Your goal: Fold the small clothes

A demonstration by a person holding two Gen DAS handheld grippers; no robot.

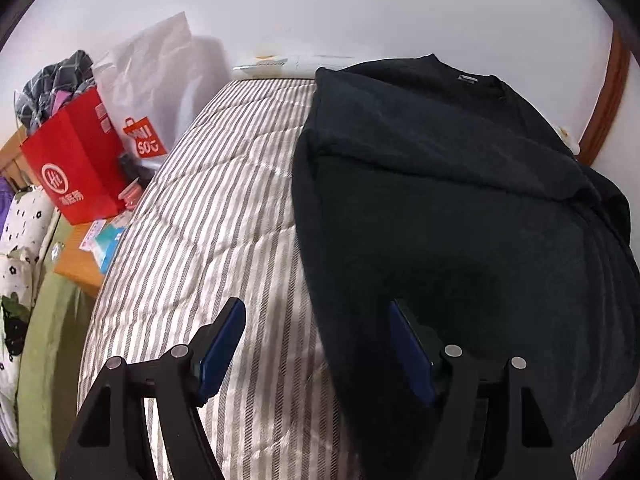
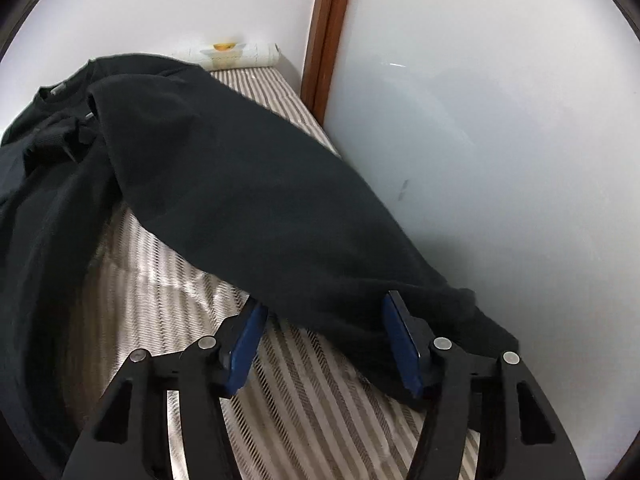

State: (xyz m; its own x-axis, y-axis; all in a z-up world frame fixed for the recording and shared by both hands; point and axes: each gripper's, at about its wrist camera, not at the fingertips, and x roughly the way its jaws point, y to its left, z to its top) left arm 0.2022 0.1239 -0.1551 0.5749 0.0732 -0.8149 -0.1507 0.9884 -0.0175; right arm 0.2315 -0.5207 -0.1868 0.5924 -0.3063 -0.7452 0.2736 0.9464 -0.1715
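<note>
a black top (image 1: 460, 200) is spread on a striped quilt (image 1: 208, 208) covering a bed, its collar toward the far wall (image 1: 320, 8) and its body running back toward the cameras. in the left wrist view, the left gripper (image 1: 318, 320) is seen above the top's near left edge; its 2 blue-padded fingers (image 1: 222, 344) are set apart, with cloth and bare quilt in the gap and nothing pinched. beyond the bed's left side, a red bag (image 1: 72, 160) and a white bag (image 1: 152, 80) are seen on a wooden surface.

in the right wrist view, a sleeve (image 2: 260, 208) is laid out diagonally toward a white panel (image 2: 500, 140), its cuff end lying between the fingers of the right gripper (image 2: 324, 316). these fingers are also held apart, and the cuff is not squeezed by the pads. a white roll (image 2: 240, 56) is seen at the bed's far end.
</note>
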